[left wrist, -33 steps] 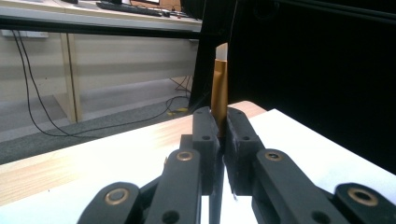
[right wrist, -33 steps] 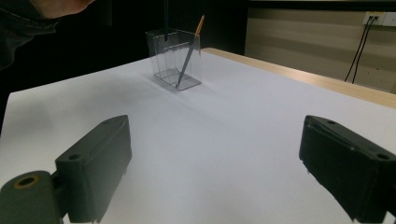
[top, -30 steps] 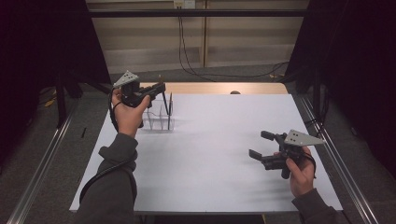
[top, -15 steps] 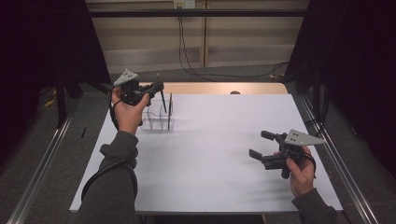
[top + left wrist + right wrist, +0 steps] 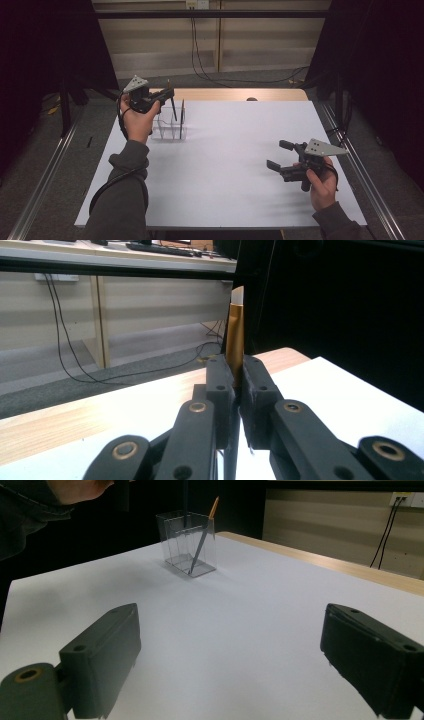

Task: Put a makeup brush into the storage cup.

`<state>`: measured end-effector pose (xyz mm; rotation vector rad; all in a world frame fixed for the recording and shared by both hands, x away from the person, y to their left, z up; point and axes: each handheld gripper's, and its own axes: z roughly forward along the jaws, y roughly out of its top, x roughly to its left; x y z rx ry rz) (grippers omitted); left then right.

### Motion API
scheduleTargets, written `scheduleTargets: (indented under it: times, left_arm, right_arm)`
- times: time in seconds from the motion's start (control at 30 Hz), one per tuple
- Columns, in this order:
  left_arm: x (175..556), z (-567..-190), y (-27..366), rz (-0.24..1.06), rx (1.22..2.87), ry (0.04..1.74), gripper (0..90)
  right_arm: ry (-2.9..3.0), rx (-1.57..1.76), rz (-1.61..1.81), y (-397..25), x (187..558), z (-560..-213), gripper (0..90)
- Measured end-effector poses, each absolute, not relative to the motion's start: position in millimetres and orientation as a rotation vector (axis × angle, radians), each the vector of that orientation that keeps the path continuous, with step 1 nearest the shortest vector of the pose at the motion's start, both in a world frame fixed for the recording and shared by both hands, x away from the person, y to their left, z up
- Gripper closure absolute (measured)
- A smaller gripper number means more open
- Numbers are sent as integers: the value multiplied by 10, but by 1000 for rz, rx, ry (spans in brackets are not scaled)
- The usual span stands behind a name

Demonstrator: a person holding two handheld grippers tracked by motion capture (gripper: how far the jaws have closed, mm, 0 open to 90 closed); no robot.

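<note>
My left gripper [image 5: 167, 93] hovers above a clear plastic holder [image 5: 170, 126] at the table's far left. It is shut on a thin dark pen [image 5: 172, 108] that hangs down into the holder's top. In the left gripper view the pen's golden upper end [image 5: 235, 335] stands upright between the closed jaws of the left gripper [image 5: 239, 385]. A second pen [image 5: 182, 114] leans inside the holder; in the right gripper view its orange tip [image 5: 214, 505] sticks out of the holder [image 5: 187, 542]. My right gripper [image 5: 278, 154] rests low at the near right, open and holding nothing [image 5: 230, 665].
The white table top [image 5: 235, 150] has a wooden strip [image 5: 225, 94] along its far edge, with a small dark object [image 5: 251, 99] on it. Metal rails [image 5: 45, 175] run along both sides. Cables hang by the back wall [image 5: 200, 55].
My left gripper has drifted slightly left and up with the pen still held over the holder. The right gripper has stayed in place, open.
</note>
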<state>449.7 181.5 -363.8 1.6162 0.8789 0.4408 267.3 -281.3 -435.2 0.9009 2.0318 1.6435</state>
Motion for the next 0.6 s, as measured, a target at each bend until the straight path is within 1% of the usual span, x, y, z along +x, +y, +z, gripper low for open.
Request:
scheduleTargets:
  times: [0.6]
  left_arm:
    - [4509, -3725, 1847, 437, 1622, 882, 839]
  right_arm:
    - [2034, 897, 1639, -2809, 2679, -4357, 89]
